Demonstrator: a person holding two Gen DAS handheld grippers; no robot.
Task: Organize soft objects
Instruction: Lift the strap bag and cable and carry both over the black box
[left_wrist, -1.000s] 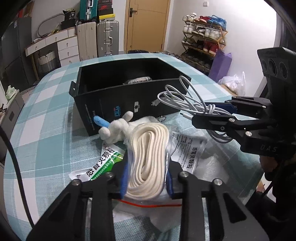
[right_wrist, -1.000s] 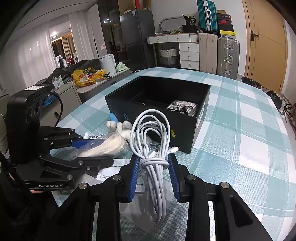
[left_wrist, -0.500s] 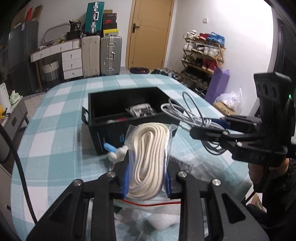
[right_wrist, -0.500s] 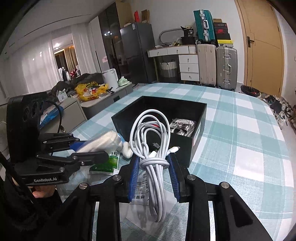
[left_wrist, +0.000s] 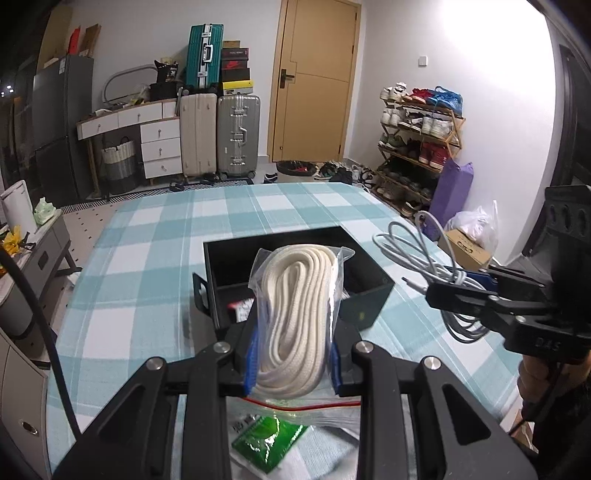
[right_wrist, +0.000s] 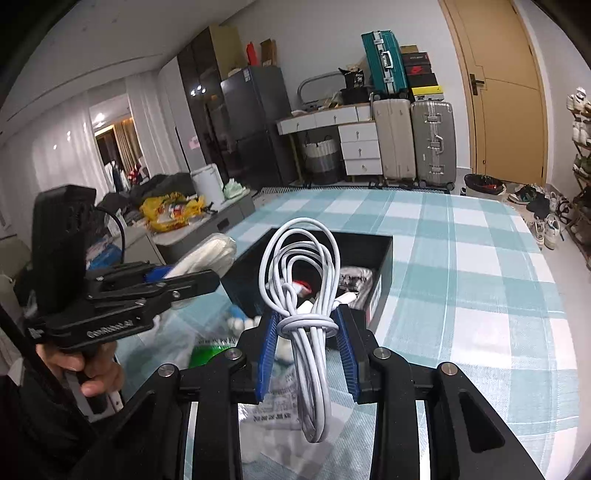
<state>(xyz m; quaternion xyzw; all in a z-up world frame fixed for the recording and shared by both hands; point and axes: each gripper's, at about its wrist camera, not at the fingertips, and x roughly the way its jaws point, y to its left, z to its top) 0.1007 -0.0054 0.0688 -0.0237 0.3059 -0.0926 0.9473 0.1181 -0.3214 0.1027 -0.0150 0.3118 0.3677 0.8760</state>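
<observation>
Bagged white rope (left_wrist: 293, 317) we found clamped between left gripper (left_wrist: 292, 360) pads, held above near edge of open black box (left_wrist: 369, 306) on checked table (left_wrist: 140, 280). Right gripper (right_wrist: 306, 354) we found closed on coiled white cable (right_wrist: 303, 291), near box, clear of table.

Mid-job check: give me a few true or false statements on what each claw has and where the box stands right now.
1. The left claw is shut on a bagged rope. True.
2. The right claw is open and holds nothing. False: it is shut on a white cable.
3. The black box has a lid on. False: it is open-topped, with items inside.
4. The box stands on a checked tablecloth. True.
5. The green packet lies in the box. False: it lies on the table below the left claw.
</observation>
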